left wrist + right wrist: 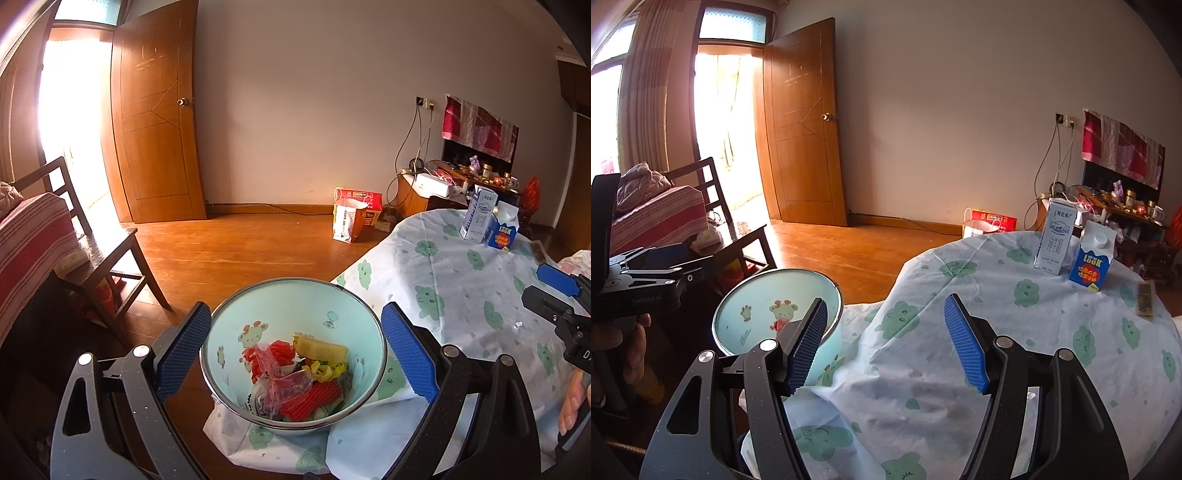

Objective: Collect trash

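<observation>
A pale green enamel bowl (295, 314) with cartoon prints holds red, yellow and clear plastic wrappers (299, 376). My left gripper (295, 310) has its blue pads against the rim on both sides, holding the bowl beside the table's edge. The right wrist view shows the same bowl (764, 314) left of the table. My right gripper (885, 306) stands open over the tablecloth with nothing between its fingers. At the table's far side stand a white milk carton (1054, 236) and a blue carton (1093, 258). A flat wrapper (1145, 299) lies to their right.
The round table (997, 332) wears a white cloth with green prints that hangs over the near edge. A dark wooden chair (107, 251) and a striped bed stand at the left. Paper bags (351, 218) sit on the wooden floor by the wall. A cluttered cabinet (461, 181) fills the far right.
</observation>
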Demonstrator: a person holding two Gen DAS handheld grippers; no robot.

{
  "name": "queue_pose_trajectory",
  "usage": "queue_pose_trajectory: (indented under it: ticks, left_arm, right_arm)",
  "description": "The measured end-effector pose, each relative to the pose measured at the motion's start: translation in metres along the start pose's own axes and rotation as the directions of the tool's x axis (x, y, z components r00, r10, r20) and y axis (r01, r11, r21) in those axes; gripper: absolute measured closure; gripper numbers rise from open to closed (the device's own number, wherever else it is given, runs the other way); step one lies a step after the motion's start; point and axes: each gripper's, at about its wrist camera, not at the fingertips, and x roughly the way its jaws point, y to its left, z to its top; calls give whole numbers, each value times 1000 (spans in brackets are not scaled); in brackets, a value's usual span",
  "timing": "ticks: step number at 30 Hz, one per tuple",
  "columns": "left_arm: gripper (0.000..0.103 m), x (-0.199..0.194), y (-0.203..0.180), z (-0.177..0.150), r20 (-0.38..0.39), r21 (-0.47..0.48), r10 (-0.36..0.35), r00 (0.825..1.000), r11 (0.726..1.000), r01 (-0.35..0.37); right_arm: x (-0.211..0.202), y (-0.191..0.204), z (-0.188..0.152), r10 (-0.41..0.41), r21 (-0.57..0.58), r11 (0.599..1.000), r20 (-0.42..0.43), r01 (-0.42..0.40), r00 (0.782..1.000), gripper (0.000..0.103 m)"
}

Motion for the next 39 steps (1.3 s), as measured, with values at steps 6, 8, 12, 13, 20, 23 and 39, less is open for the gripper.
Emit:
queue_pose_trajectory:
  ticks: [6,8,12,13,20,23,39]
  left_arm:
    - [12,-1,-1,0,8,1,8,1000,1000,-8]
    - [12,-1,-2,1,9,0,13,1000,1000,-13]
    - [12,1,-4,1,6,3,20,1000,1000,-20]
    - [12,2,-5,1,3,8,26,1000,1000,-26]
    - [12,4,-8,0,-3,13,44,999,999,-44]
    - [12,3,-7,-1,5,16,49,999,999,-49]
    - [11,13,-10,-8,-40,0,-13,999,1000,13]
  right_arm:
    - [1,3,-3,1,-1,1000,-7,-1,1000,37]
    - [2,2,-3,3,-1,1000,-8,-3,1000,37]
    - [2,2,-3,3,0,1000,-8,-3,1000,37]
    - [2,3,-3,2,-2,1000,-8,-2,1000,37]
    - [3,5,-7,5,-2,1000,-12,-5,1000,37]
    - [3,6,-8,6,0,1000,-10,-6,1000,37]
    - [4,-18,-7,-64,14,998,-25,64,998,25]
